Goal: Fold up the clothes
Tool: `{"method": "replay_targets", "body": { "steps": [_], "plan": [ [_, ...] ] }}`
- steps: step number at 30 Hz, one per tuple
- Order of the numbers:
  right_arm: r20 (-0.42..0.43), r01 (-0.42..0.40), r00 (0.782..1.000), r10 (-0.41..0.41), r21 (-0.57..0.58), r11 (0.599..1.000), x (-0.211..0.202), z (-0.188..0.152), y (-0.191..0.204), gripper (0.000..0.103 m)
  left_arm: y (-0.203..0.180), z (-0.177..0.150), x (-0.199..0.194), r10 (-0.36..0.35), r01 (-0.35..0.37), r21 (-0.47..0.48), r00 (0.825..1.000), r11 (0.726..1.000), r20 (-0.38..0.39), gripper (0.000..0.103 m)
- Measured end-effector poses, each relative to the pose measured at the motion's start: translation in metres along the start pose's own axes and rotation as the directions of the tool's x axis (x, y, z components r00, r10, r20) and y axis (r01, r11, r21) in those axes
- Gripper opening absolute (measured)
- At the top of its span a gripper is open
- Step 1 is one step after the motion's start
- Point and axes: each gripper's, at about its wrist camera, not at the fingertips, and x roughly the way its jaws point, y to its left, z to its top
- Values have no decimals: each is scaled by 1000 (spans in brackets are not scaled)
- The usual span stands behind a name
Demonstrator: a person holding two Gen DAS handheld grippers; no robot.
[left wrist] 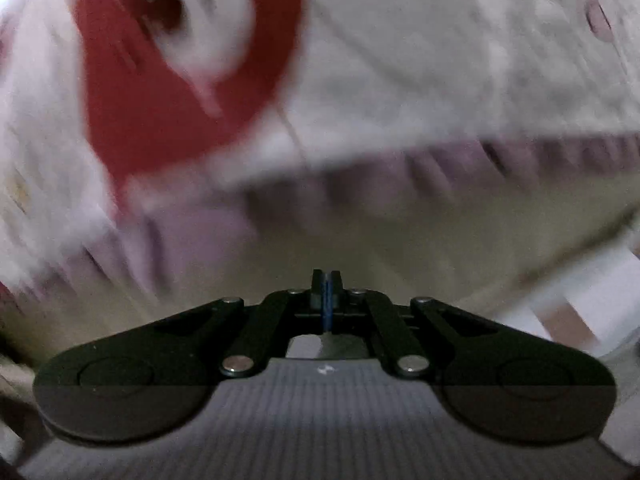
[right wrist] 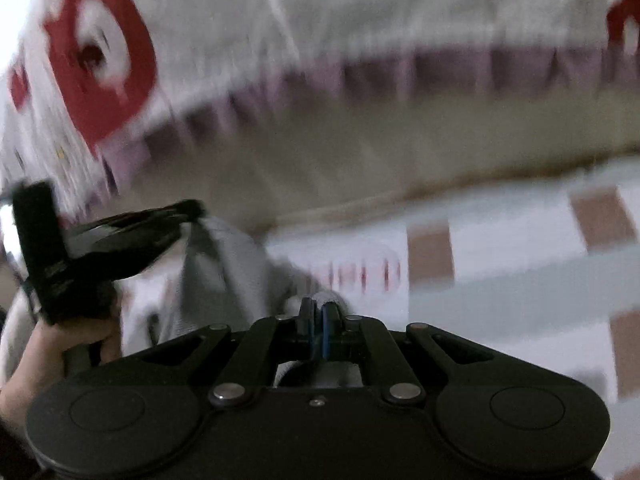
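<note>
A bed fills the background, its white cover point(right wrist: 360, 20) printed with large red shapes and edged with a lilac frill, above a beige mattress side. Lower right of the right claw lies a checked sheet point(right wrist: 500, 248) of white, pale green and brown squares. Both views are blurred.

The right claw point(right wrist: 320, 314) is pinched almost completely shut on a fold of one grey garment point(right wrist: 224, 264), which bunches just ahead of its tips and stretches up and left to the left claw point(right wrist: 188, 210). Seen from the right wrist camera, the left claw's tips meet the cloth's upper edge, though the blur hides whether they pinch it. In the left wrist view the left claw point(left wrist: 326, 284) has its fingers pressed fully together, with no cloth visible between them. A hand point(right wrist: 60, 344) grips the left claw's handle.

Holding the garment at two spread points probably serves to pull it taut for a fold.

Count: one garment, two claws, one visible hand.
</note>
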Motion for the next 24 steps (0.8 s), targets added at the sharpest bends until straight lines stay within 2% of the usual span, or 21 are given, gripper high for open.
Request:
{"method": "replay_targets", "body": {
  "steps": [1, 2, 3, 4, 5, 6, 7, 8, 9, 12, 13, 16, 18, 21, 24],
  "plan": [
    [20, 21, 1000, -21, 3, 1000, 1, -1, -2, 5, 3, 0, -2, 35, -34, -23, 999, 999, 25, 1],
    [40, 43, 998, -43, 7, 999, 2, -1, -4, 6, 6, -4, -2, 35, -34, -50, 999, 998, 32, 6],
    [60, 64, 996, -65, 11, 998, 4, -2, -6, 6, 8, -8, -1, 31, -29, -74, 999, 997, 29, 37],
    [80, 85, 993, -86, 16, 996, 5, -3, -8, 7, 8, -15, 1, -1, -1, -73, 1000, 997, -26, 53],
    [92, 109, 990, -110, 22, 994, 6, -3, -10, 13, 9, -22, 3, -31, 25, -73, 996, 997, -80, 81],
    [53, 151, 987, -153, 38, 988, 9, -4, -13, 19, 8, -31, 1, -49, 41, -68, 991, 997, -124, 81],
    [13, 193, 981, -194, 52, 980, 12, -5, -17, 33, 7, -42, -8, -62, 54, -62, 987, 997, -148, 81],
    [-28, 236, 972, -235, 64, 970, 15, -6, -21, 40, 7, -53, -17, -76, 67, -57, 982, 996, -172, 81],
    [-66, 273, 961, -268, 78, 959, 17, -7, -25, 40, 6, -65, -29, -95, 86, -54, 975, 995, -200, 81],
    [-130, 252, 965, -229, 201, 947, 7, -6, -44, 43, 11, -102, -74, -196, 171, -112, 941, 979, -275, 81],
    [-159, 229, 968, -195, 242, 943, 2, -7, -48, 43, 16, -115, -91, -248, 210, -154, 925, 965, -289, 81],
    [-225, 143, 971, -78, 290, 946, -14, -19, -43, 50, 31, -145, -126, -328, 262, -234, 889, 936, -319, 81],
    [-279, 104, 960, -33, 244, 964, -24, -31, -27, 54, 41, -165, -149, -377, 289, -285, 863, 914, -336, 81],
    [-341, 68, 939, -48, 49, 996, -30, -47, 12, 60, 49, -183, -170, -369, 269, -297, 856, 916, -361, 81],
    [-409, 59, 907, -103, -117, 991, -30, -70, 34, 61, 68, -204, -184, -382, 255, -345, 843, 903, -378, 80]
  ]
}}
